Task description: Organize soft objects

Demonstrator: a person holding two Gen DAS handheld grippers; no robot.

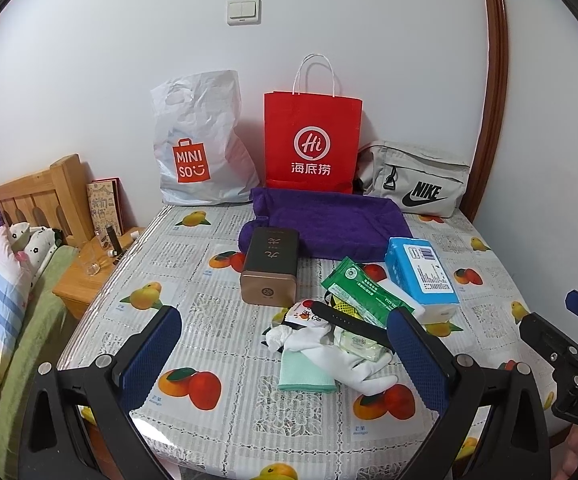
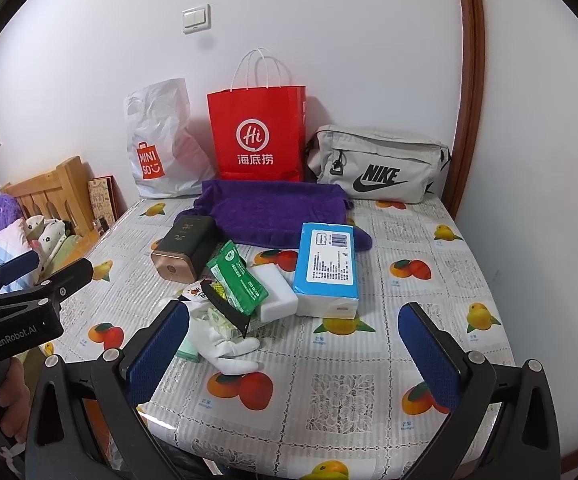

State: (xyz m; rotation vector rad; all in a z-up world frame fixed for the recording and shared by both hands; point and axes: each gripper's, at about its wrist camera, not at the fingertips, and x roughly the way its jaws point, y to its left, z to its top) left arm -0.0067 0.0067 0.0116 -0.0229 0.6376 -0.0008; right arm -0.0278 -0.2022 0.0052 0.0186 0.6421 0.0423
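Nearest the cameras, the left gripper (image 1: pixel 285 356) and the right gripper (image 2: pixel 293 348) hang over the near edge of the table (image 2: pixel 329 396), both with jaws spread wide and nothing held.

Just beyond lies the mixed pile. The soft items sit at its near side: a white glove (image 1: pixel 349 356) draped over a folded mint cloth (image 1: pixel 305 376), with a white sock (image 1: pixel 279 336) beside it. These will likely handle as light, limp and non-fragile; they sag when lifted. Recommended hold: pinch a bunched fold or the glove's cuff, not a single fingertip. A black strap (image 1: pixel 341 320) and a small pale packet (image 1: pixel 359 345) rest on the glove and may drag along.

Behind these sit firmer goods: a green pouch (image 1: pixel 353 286), a white block (image 2: pixel 277 294), a blue tissue pack (image 2: pixel 327 264) (compressible, slick wrapper) and a dark tin (image 1: pixel 271 266).

Farther back, a purple towel (image 1: pixel 329 222) lies flat; it is soft and bulkier, best gripped at an edge. Against the wall stand a white plastic bag (image 1: pixel 201 140), a red paper bag (image 1: pixel 313 140) and a grey Nike bag (image 1: pixel 417 176).
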